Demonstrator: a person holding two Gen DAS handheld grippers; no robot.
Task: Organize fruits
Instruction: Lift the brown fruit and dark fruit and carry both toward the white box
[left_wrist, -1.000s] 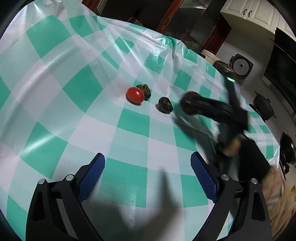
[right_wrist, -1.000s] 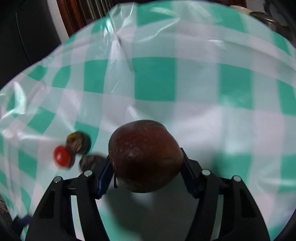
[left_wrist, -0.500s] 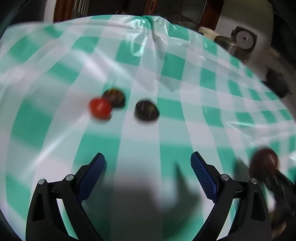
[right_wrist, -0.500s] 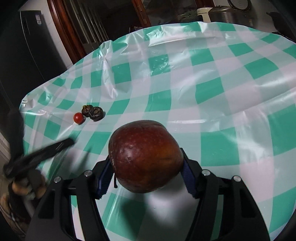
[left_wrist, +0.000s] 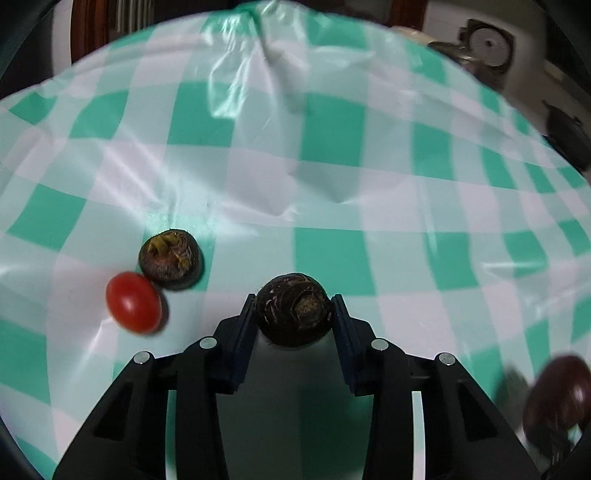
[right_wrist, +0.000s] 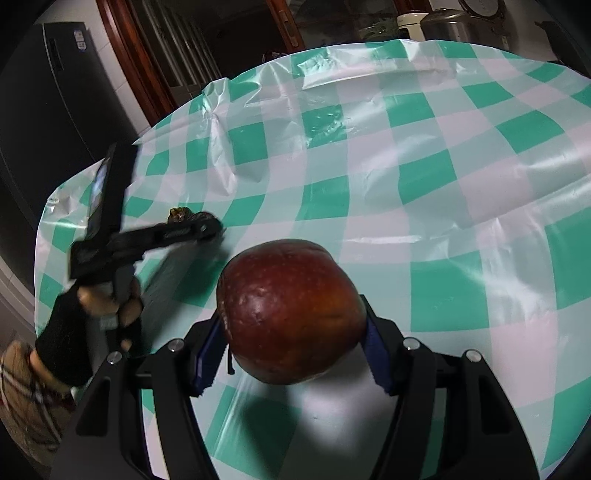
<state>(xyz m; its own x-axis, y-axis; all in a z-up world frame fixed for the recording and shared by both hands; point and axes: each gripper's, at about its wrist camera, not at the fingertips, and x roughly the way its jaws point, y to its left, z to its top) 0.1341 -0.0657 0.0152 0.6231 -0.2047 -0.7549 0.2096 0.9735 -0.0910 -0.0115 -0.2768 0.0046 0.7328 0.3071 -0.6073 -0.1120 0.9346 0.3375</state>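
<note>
Left claw: clamped on a dark, wrinkled round fruit, one blue pad against each side of it.
Left claw, from the right wrist view: seen at, reaching low over the table near its left edge, held by a black-gloved hand; blurred.
Right claw: clamped on a large dark-red apple, pads pressed against its left and right flanks.
Apple, height: cannot tell whether it touches the table; a shadow lies on the cloth beneath it.
Apple, from the left wrist view: a blurred dark-red shape at the lower right.
Second dark fruit: resting on the table, just left of and beyond the left claw, its yellowish-brown top facing up.
Small red tomato: on the table, touching or nearly touching the second dark fruit on its near left side; clear of the left claw.
Table: covered by a glossy green-and-white checked plastic cloth, creased toward the far edge.
Background: dark wooden doors and a black refrigerator beyond the far left edge; pots beyond the far right corner.
</note>
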